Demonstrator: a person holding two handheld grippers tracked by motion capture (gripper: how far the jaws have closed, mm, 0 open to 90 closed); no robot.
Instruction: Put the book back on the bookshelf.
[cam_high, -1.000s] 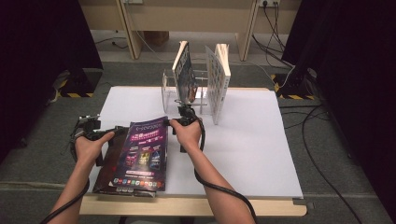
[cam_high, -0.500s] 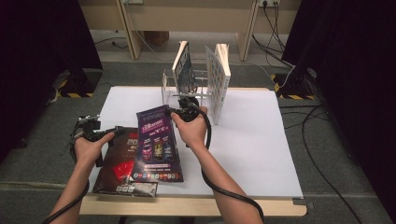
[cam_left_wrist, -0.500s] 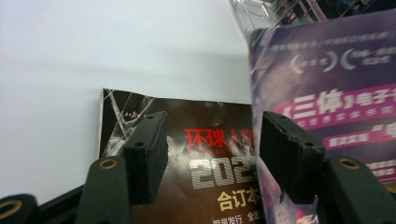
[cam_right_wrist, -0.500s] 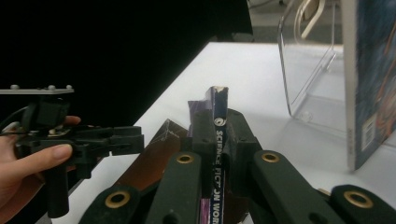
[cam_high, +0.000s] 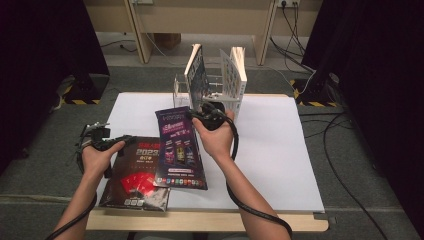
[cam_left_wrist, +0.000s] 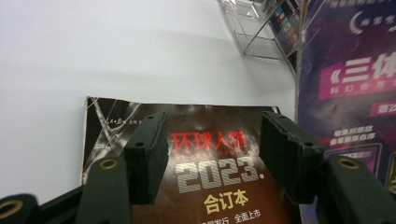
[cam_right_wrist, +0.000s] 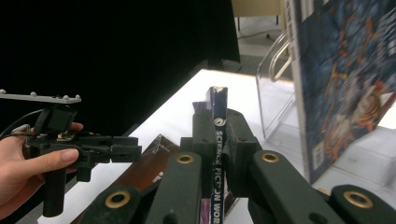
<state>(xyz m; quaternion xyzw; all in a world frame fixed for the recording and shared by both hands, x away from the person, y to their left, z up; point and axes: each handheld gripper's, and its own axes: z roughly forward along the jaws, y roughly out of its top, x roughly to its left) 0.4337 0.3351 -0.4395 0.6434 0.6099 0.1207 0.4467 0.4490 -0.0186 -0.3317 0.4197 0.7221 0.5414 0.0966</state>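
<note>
Purple magazine (cam_high: 180, 147) with pink lettering; dark brown magazine (cam_high: 137, 177), red title; white table (cam_high: 280, 150)

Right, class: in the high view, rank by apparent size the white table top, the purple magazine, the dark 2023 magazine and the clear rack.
1. white table top
2. purple magazine and dark 2023 magazine: alike; one overlaps the other, so unranked
3. clear rack, farther off, so unsure

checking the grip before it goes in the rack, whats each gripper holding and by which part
Right gripper is clamped on the purple magazine at its spine, near the top. Left gripper is open above the dark magazine, holding nothing.
</note>
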